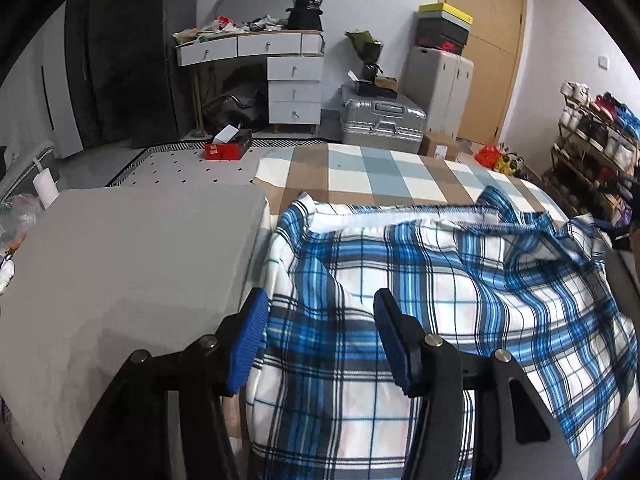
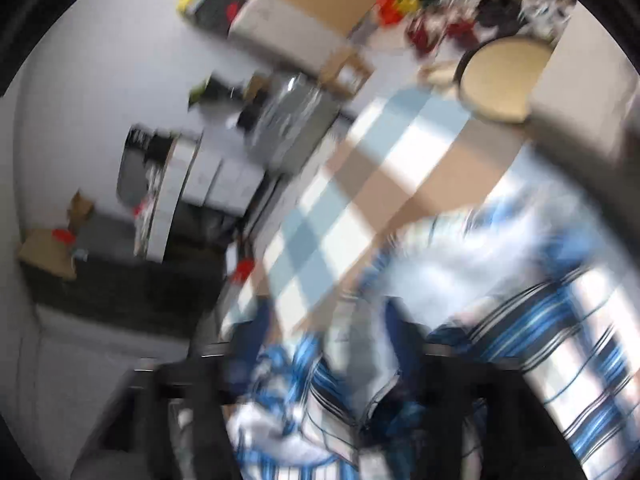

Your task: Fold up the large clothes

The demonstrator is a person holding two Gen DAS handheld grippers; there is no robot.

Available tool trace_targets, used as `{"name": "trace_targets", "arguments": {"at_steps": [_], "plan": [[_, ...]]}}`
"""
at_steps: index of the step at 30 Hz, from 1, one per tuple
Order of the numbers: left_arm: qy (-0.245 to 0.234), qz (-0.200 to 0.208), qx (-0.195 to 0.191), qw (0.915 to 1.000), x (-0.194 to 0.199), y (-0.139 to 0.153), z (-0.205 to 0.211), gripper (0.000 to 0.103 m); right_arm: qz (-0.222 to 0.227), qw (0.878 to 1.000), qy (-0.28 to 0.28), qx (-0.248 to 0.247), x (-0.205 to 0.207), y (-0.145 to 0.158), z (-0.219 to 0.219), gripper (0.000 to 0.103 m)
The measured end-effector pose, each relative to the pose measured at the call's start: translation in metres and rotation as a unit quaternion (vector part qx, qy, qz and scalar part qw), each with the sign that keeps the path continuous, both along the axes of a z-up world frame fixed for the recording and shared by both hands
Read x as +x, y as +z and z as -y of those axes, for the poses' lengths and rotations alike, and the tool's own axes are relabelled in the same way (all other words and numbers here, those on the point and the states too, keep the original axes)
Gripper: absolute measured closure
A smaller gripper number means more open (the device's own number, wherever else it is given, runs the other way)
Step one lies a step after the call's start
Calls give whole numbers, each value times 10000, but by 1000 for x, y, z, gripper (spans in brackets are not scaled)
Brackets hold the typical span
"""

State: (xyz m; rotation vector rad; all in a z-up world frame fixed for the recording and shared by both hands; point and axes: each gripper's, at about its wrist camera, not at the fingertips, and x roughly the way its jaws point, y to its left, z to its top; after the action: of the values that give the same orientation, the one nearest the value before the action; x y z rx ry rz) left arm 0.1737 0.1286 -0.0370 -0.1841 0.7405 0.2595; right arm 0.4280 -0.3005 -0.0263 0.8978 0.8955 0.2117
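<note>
The blue-and-white plaid cotton shirt (image 1: 420, 288) lies half folded on the checked brown, blue and cream bedsheet (image 1: 384, 172), the left gripper (image 1: 320, 340) hovers released above its edge, probably to smooth it, while the right gripper (image 2: 324, 344) is too blurred to tell.

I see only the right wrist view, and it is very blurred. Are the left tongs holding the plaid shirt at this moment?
Observer: No. The left tongs stand open over the plaid shirt and grip nothing.
Operator: What lies beside the shirt there?
Observer: A grey pad lies beside its left edge, as seen in the left wrist view.
Operator: Where is the collar?
Observer: What looks like the collar is at the far right end, toward the shoe rack.
</note>
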Motion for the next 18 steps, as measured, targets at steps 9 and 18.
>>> {"name": "trace_targets", "arguments": {"at_steps": [9,18], "plan": [[-67,-28,-365,9993,5,-13,6,54,-428,9823,1756,-496,-49,-21,-45,37],[-308,-85,-500,9982,2,-14,24,54,-884,9848,1476,256,-24,-62,-87,37]]}}
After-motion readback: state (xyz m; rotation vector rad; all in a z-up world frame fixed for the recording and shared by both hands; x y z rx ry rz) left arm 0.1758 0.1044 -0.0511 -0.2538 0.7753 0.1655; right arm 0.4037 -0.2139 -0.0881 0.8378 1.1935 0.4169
